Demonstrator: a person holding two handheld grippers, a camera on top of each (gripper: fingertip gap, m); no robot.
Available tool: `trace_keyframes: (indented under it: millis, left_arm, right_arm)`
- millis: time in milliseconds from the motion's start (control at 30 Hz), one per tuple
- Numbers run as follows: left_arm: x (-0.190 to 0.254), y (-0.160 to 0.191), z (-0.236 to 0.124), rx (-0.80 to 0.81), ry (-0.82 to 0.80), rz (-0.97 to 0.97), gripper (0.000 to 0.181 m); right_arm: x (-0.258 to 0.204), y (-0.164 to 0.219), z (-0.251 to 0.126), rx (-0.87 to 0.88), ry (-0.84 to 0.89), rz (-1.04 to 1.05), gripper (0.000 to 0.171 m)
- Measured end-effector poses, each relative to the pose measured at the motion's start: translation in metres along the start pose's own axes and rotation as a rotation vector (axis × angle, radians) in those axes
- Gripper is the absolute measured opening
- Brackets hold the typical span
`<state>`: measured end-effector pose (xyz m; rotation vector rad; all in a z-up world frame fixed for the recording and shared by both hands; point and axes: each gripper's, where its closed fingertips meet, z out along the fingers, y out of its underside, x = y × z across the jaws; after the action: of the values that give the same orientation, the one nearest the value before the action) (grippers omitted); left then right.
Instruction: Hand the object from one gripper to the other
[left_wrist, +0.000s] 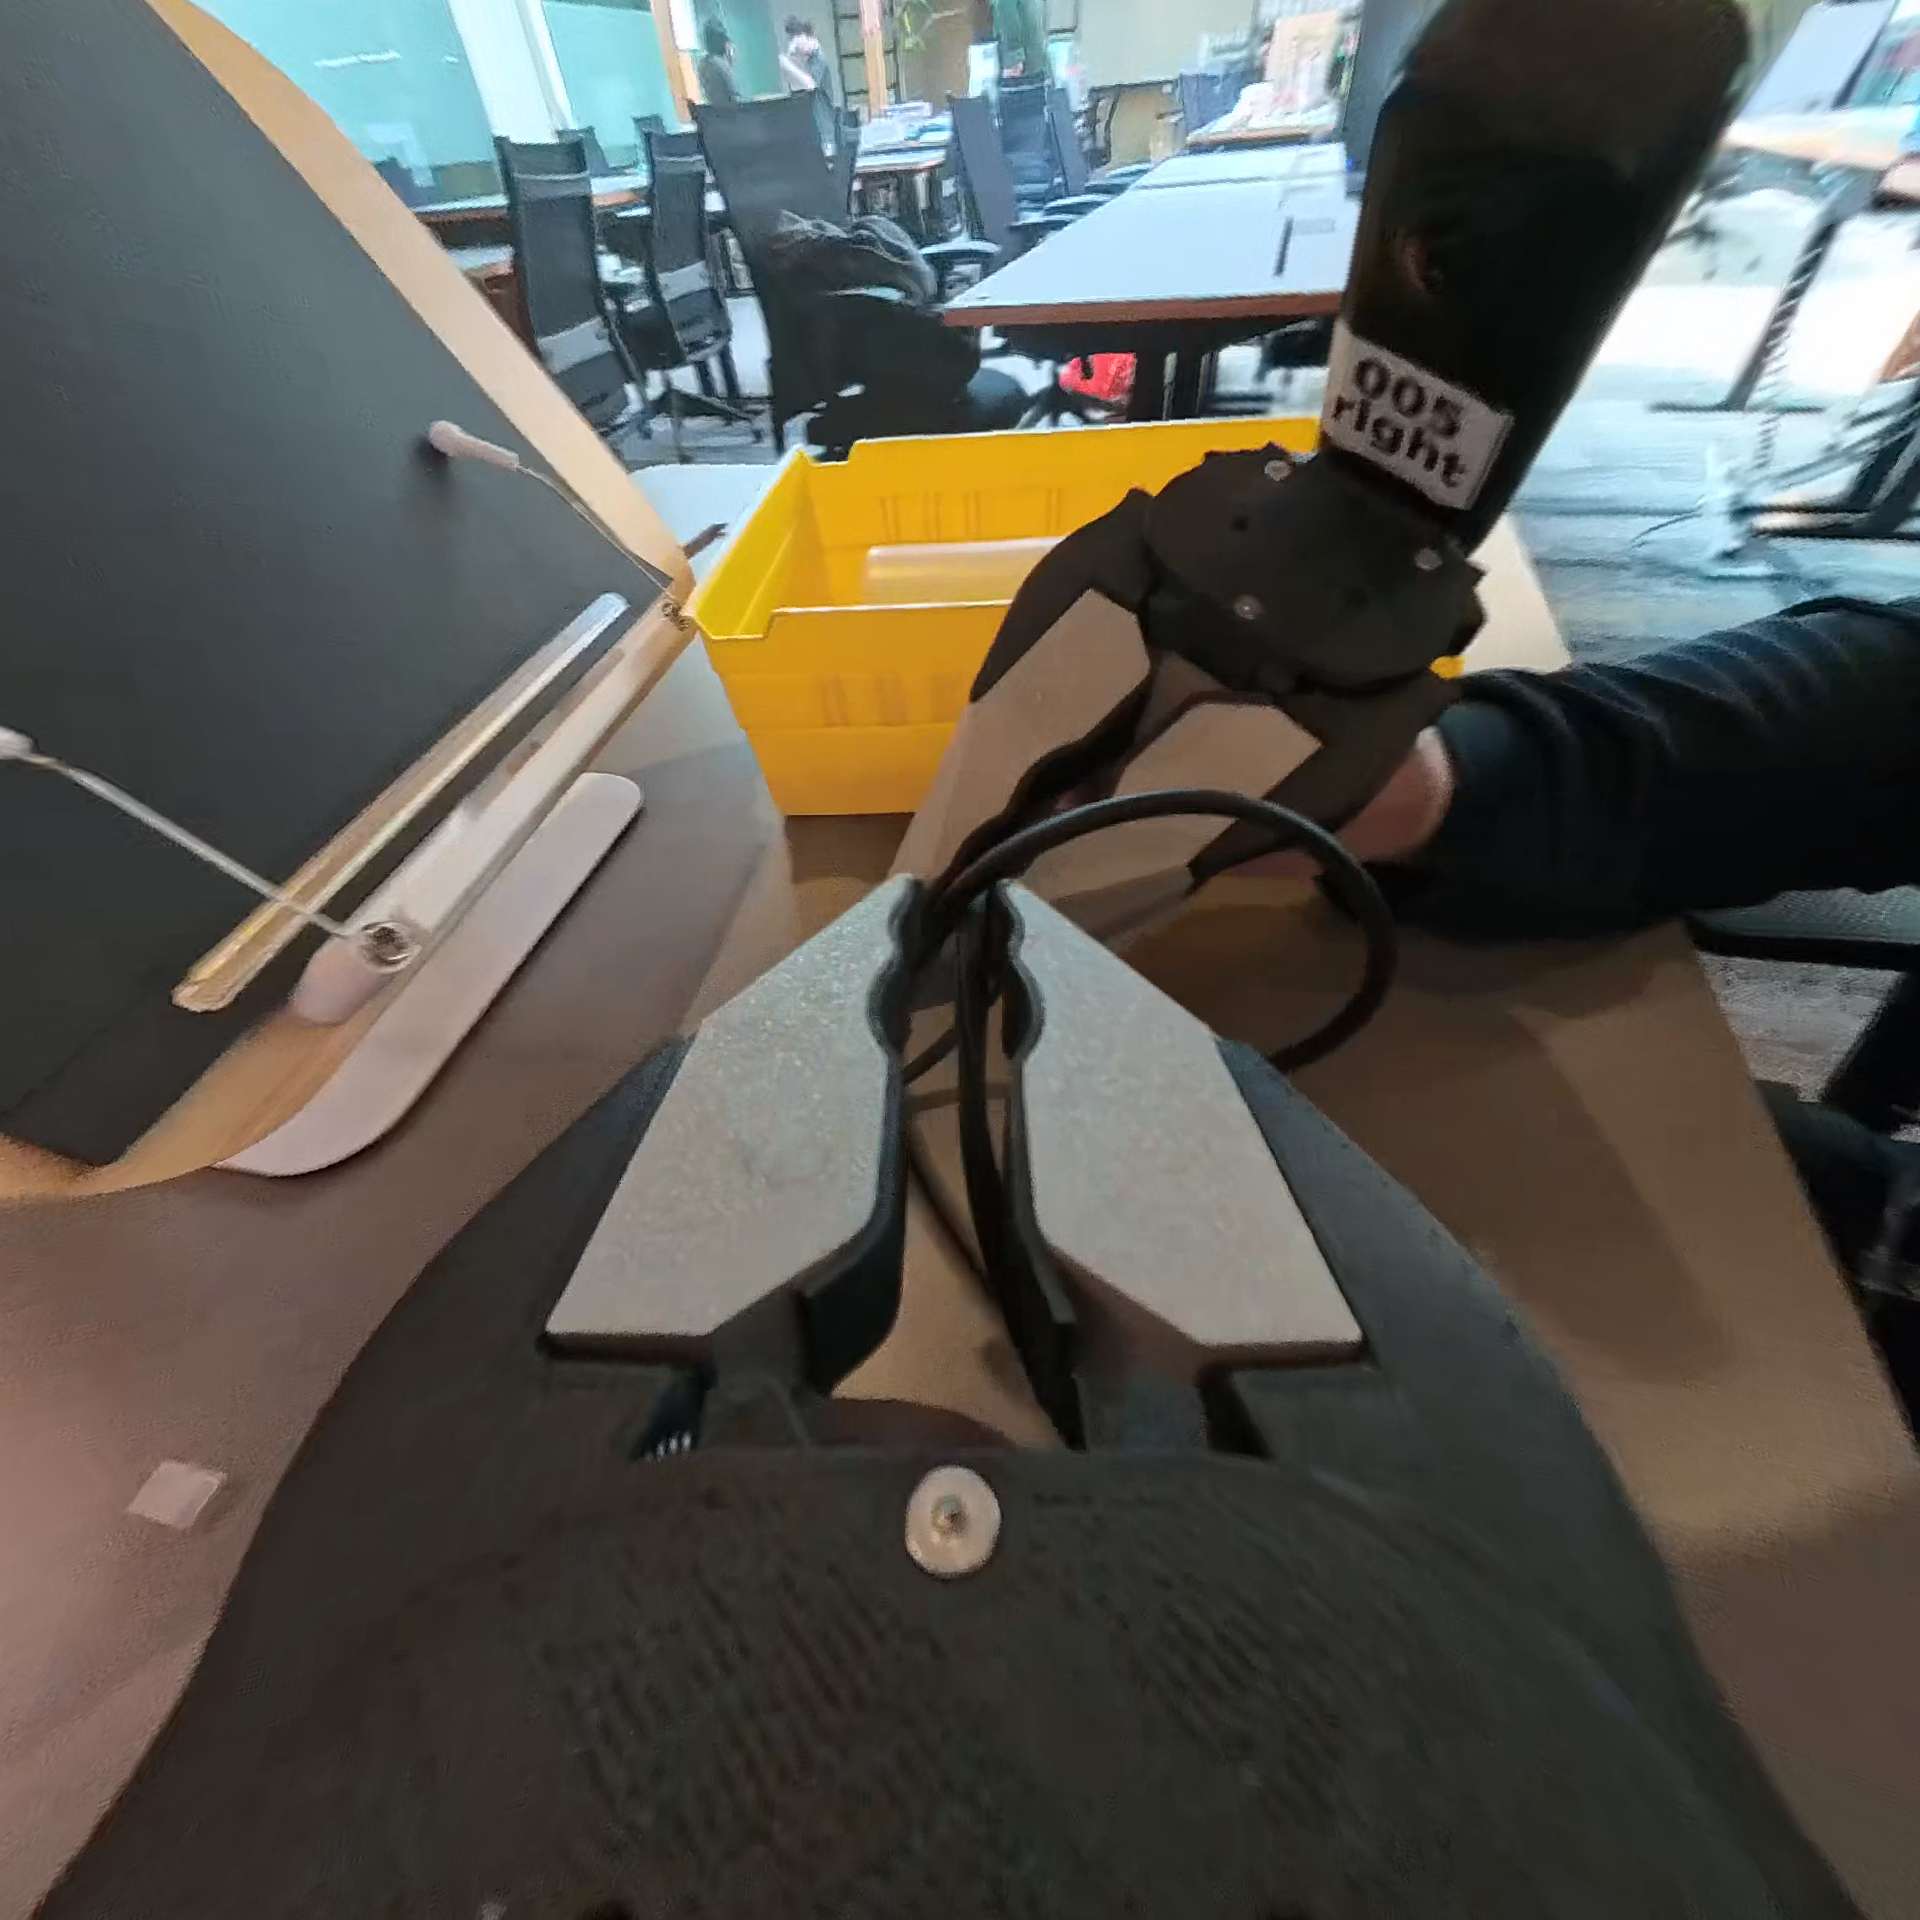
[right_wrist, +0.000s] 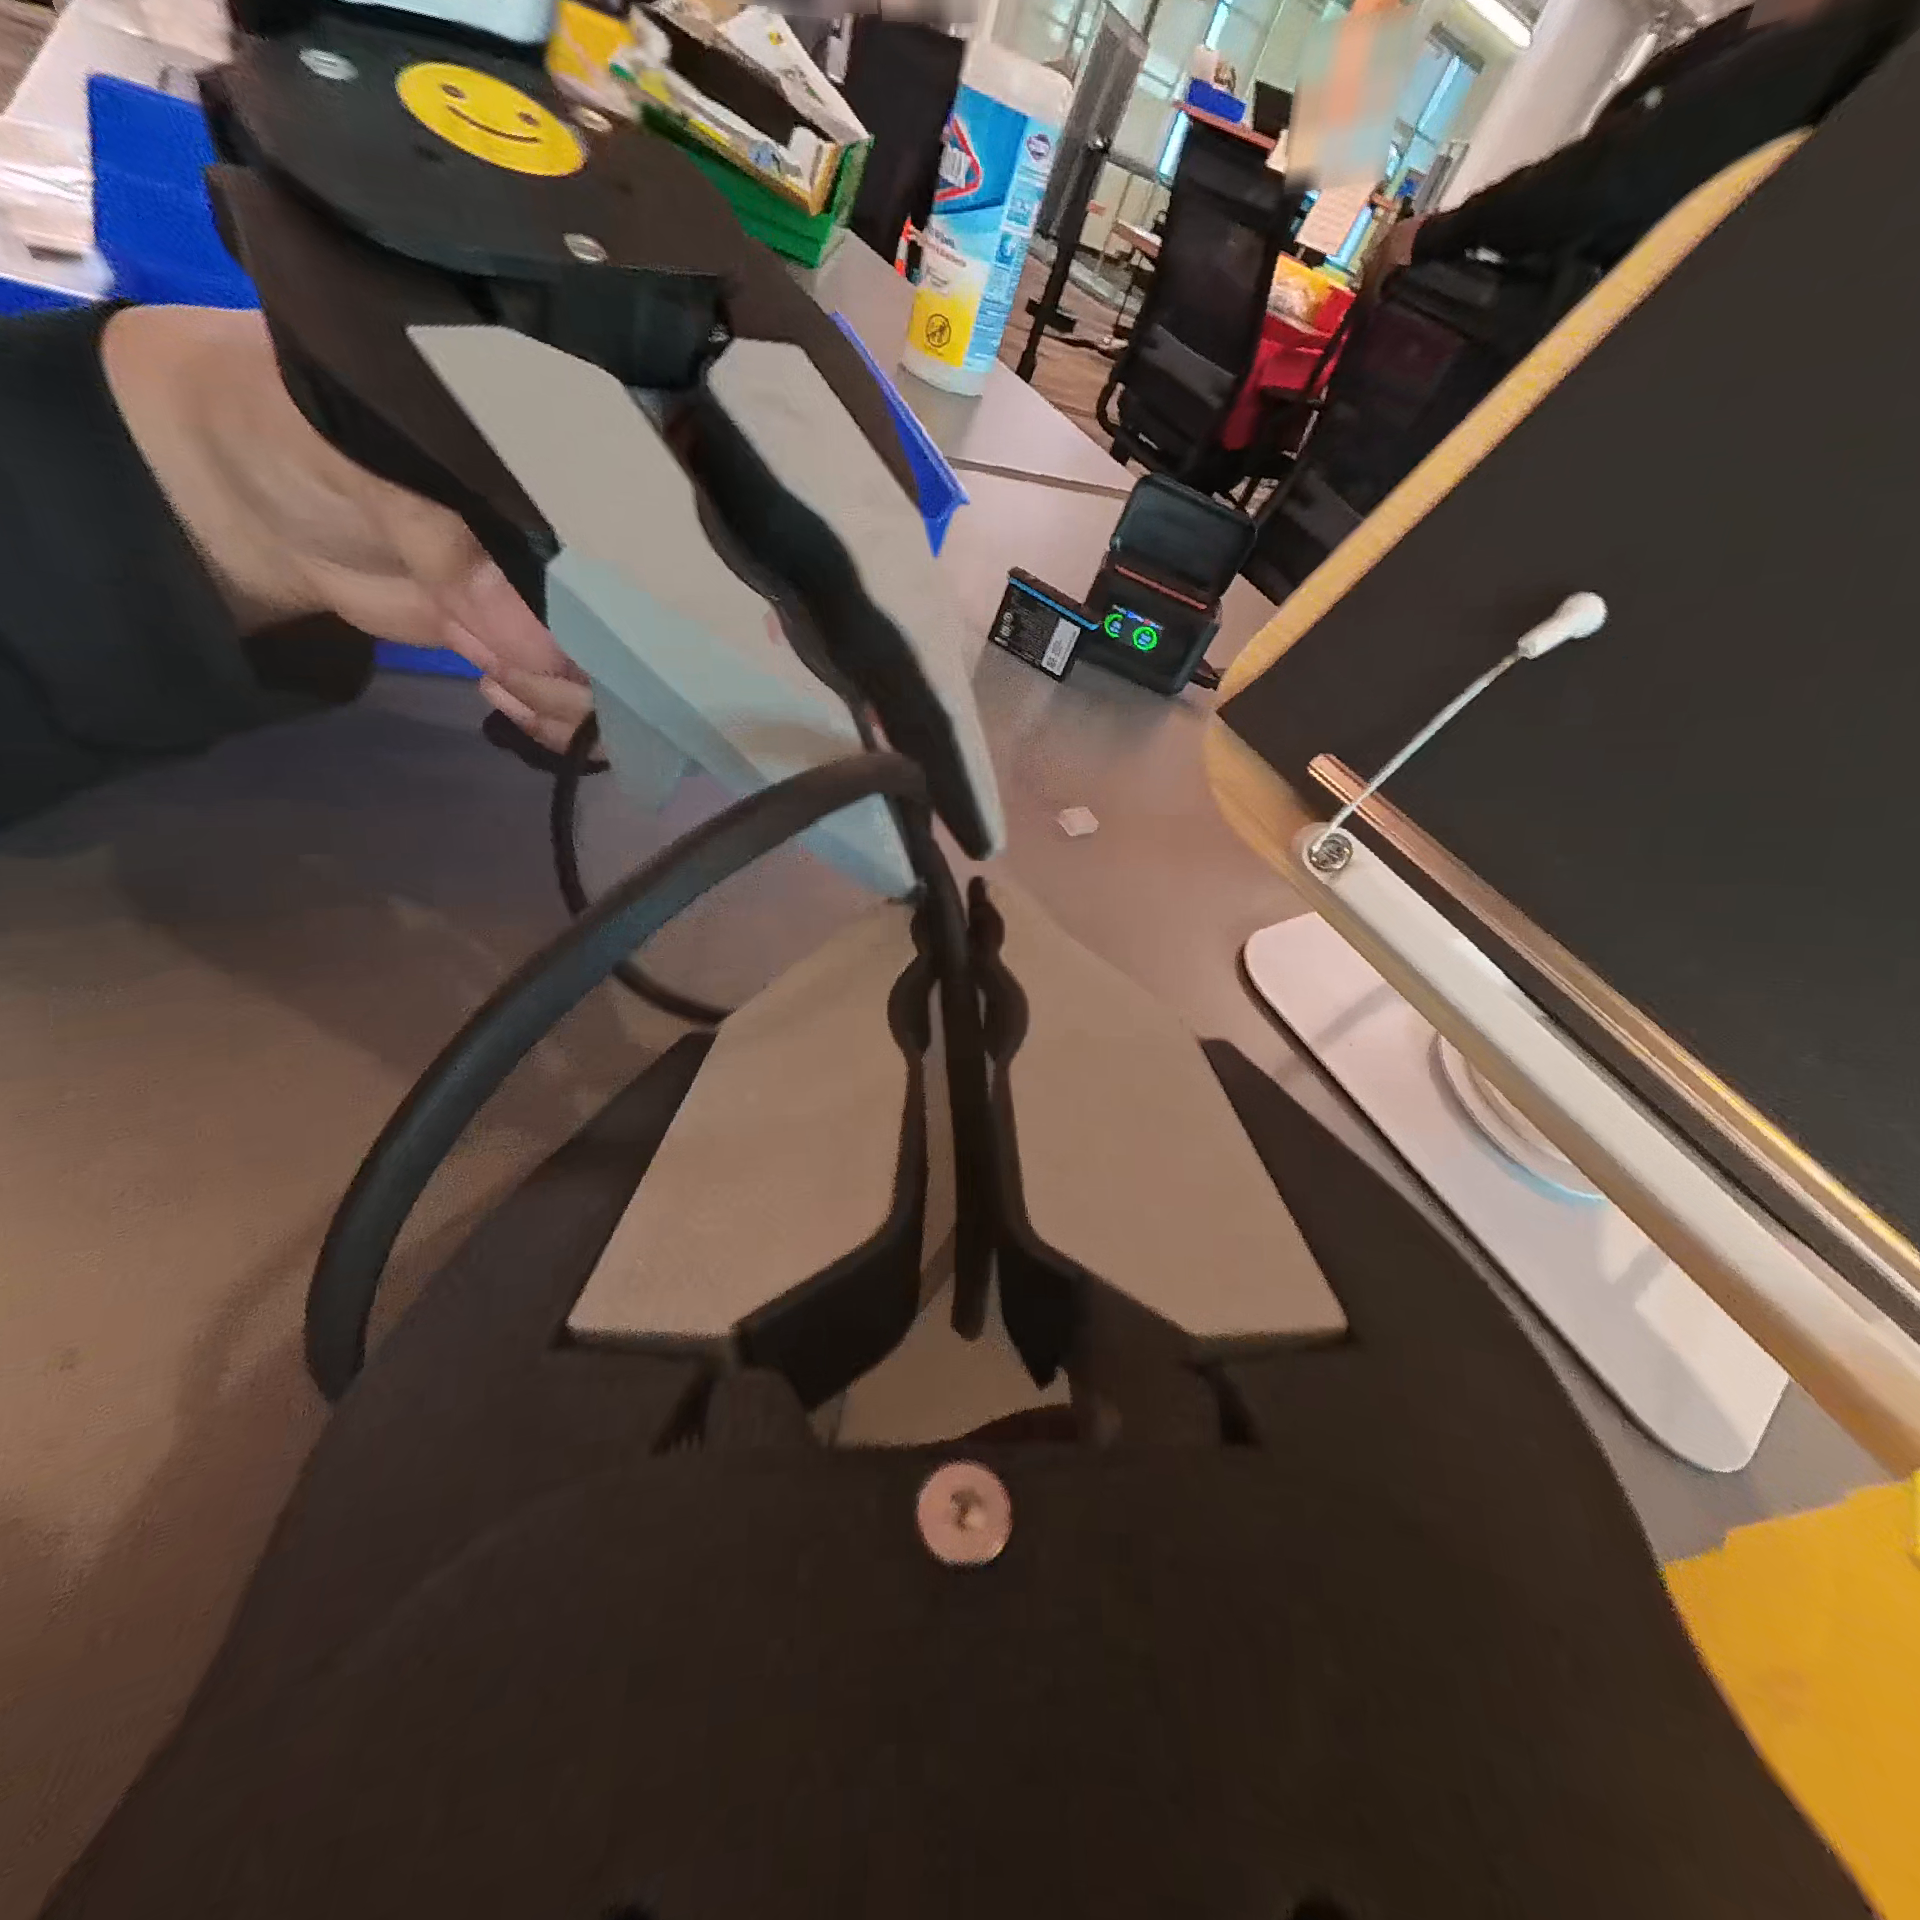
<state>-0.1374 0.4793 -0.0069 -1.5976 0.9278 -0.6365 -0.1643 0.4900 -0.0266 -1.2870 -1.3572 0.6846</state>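
A black cable (left_wrist: 1371, 935) loops between the two grippers above the brown table (left_wrist: 1507, 1195). My left gripper (left_wrist: 956, 899) has its fingers closed on strands of the cable, which run back between them. The right gripper's black body (left_wrist: 1278, 592) sits just beyond it, held by a hand (left_wrist: 1392, 790). In the right wrist view my right gripper (right_wrist: 951, 899) is shut on the cable (right_wrist: 499, 1049), which arcs off to the left. The left gripper (right_wrist: 948, 864), with a yellow smiley sticker, comes down from the upper left, its tips almost touching the right gripper's tips.
A yellow bin (left_wrist: 831, 665) stands behind the grippers. A black board with a wooden edge (left_wrist: 208, 520) on a white base (right_wrist: 1507, 1195) stands close beside them. A black charger (right_wrist: 1153, 613), a wipes canister (right_wrist: 977, 208) and a blue bin (right_wrist: 145, 187) are farther off. Less than 4 cm separates the two grippers' tips.
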Motion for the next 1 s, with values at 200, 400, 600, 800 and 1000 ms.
trace_keyframes:
  millis: [200, 400, 600, 800, 1000]
  left_arm:
    - [-0.058, -0.019, -0.022, 0.178, -0.301, -0.118, 0.007]
    - [-0.077, -0.027, -0.043, 0.274, -0.376, -0.168, 0.007]
    - [-0.046, -0.039, -0.032, 0.286, -0.240, -0.068, 0.007]
    - [-0.007, -0.036, -0.012, 0.235, -0.081, 0.058, 0.007]
    - [-0.014, -0.038, -0.016, 0.262, -0.144, 0.114, 0.007]
  right_arm:
    - [0.029, 0.001, -0.007, 0.041, 0.054, 0.213, 0.035]
    - [0.053, -0.036, -0.042, 0.325, 0.040, 0.397, 0.045]
    - [0.021, -0.055, -0.039, 0.390, -0.211, 0.449, 0.085]
    - [0.001, -0.035, -0.016, 0.229, -0.192, 0.304, 0.093]
    - [-0.011, -0.031, -0.015, 0.176, -0.222, 0.231, 0.088]
